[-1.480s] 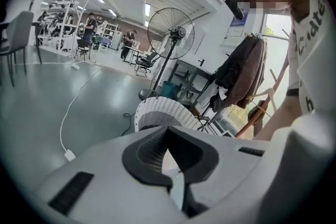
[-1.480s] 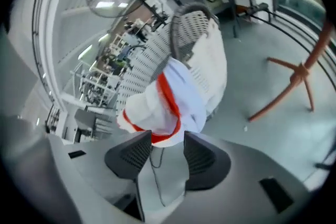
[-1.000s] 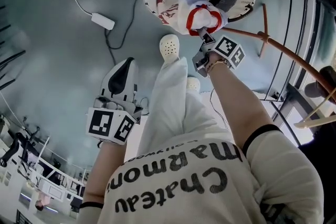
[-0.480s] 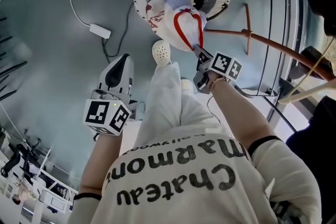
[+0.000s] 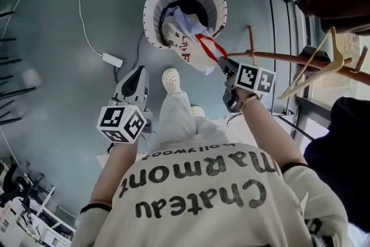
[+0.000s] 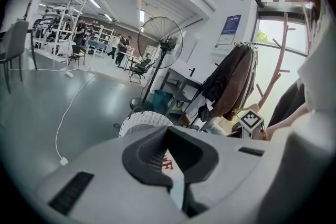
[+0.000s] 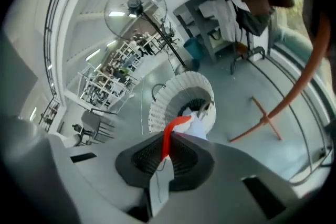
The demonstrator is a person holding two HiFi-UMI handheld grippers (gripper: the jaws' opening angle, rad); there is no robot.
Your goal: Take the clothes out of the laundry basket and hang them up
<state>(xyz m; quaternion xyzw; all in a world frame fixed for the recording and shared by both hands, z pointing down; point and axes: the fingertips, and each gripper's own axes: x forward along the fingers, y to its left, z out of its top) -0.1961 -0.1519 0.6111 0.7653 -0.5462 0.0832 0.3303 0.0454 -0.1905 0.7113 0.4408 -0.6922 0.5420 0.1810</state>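
A white woven laundry basket (image 5: 151,14) stands on the grey floor ahead of me. A white garment with red trim (image 5: 191,49) hangs half out of it, over the near rim. My right gripper (image 5: 222,62) is shut on the garment's red collar; in the right gripper view the red band (image 7: 167,136) runs between the pads of the right gripper (image 7: 164,160), with the basket (image 7: 167,99) beyond. My left gripper (image 5: 138,70) hangs shut and empty to the left, apart from the basket. In the left gripper view the left gripper (image 6: 172,168) has nothing between its jaws, and the basket (image 6: 142,122) shows beyond.
A wooden coat stand (image 5: 289,58) with a wooden hanger (image 5: 312,69) is at the right, dark coats (image 6: 231,86) hanging on it. A white cable and adapter (image 5: 113,59) lie on the floor to the left. My shoe (image 5: 170,79) is near the basket. A pedestal fan (image 6: 160,36) stands behind.
My right gripper has shut on the garment's red collar and drawn it up and out over the basket's rim. The left gripper has stayed shut and idle.
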